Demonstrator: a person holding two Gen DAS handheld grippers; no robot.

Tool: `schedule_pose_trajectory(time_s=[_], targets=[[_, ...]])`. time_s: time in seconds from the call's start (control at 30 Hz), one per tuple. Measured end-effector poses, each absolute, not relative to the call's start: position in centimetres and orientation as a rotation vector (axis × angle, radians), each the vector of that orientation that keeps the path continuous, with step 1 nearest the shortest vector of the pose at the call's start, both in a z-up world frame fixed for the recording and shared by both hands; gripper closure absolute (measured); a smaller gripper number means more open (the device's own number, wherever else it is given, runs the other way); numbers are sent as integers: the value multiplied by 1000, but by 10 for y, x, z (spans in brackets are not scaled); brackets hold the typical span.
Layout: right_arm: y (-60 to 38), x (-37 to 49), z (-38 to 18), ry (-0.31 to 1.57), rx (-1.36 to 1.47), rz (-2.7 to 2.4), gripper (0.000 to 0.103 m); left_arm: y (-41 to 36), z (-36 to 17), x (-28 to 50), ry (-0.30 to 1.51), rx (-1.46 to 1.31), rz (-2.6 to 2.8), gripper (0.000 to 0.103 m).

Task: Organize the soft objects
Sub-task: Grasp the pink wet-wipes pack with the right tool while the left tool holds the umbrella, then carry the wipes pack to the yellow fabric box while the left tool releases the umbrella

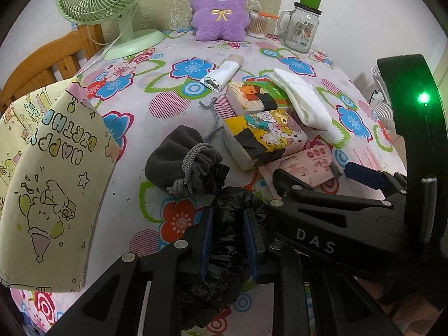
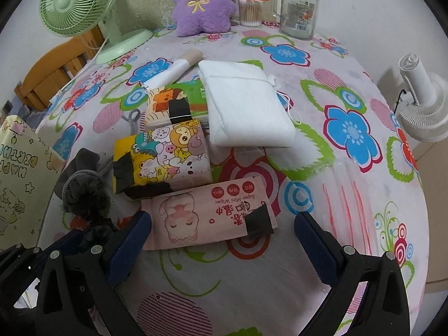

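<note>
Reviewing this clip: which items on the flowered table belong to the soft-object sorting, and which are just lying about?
Job items:
- black plastic bag, clamped in left gripper
- grey drawstring pouch
- pink wipes pack, between open right gripper fingers
- cartoon tissue pack
- white folded pouch
- birthday-print box

Lying about:
- green fan
- glass mug
- cotton swab jar

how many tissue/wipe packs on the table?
3, in a row: orange-and-green pack farthest, yellow cartoon pack in the middle, pink wipes pack nearest, at the right gripper. More may be hidden.
</note>
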State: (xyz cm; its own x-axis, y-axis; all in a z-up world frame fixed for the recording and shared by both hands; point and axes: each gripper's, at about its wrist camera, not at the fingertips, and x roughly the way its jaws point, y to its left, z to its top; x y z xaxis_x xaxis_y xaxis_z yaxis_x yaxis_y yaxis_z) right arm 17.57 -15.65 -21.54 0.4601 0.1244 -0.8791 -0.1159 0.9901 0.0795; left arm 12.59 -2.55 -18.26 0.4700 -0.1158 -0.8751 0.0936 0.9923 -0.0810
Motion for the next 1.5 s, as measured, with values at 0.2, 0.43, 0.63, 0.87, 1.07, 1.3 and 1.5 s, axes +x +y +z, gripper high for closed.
schedule_pose_trajectory(time_s=[0.2,0.43,0.63,0.87,1.07,1.3,1.5], targets=[[-151,172,-212,1064,-27,132,26,-27,-182,124,1070,-10,-125,81],[-150,170,-210,1063,-24,154,37,-25,-180,121,1073,-20,-134,81],[-152,163,-201,1040,-16,159,53,-21,-174,119,1066,-50,-136,81],[-156,158,-192,1029,13,183,63,-22,-168,112,1054,-39,-129,81],[-156,152,-185,1017,26,202,71,-22,-164,107,1042,-35,-129,81],[-154,147,-179,1015,59,245,81,-20,-159,105,1030,-39,-123,81],[-154,145,-176,1004,65,255,87,-19,-159,104,1031,-39,-123,81]])
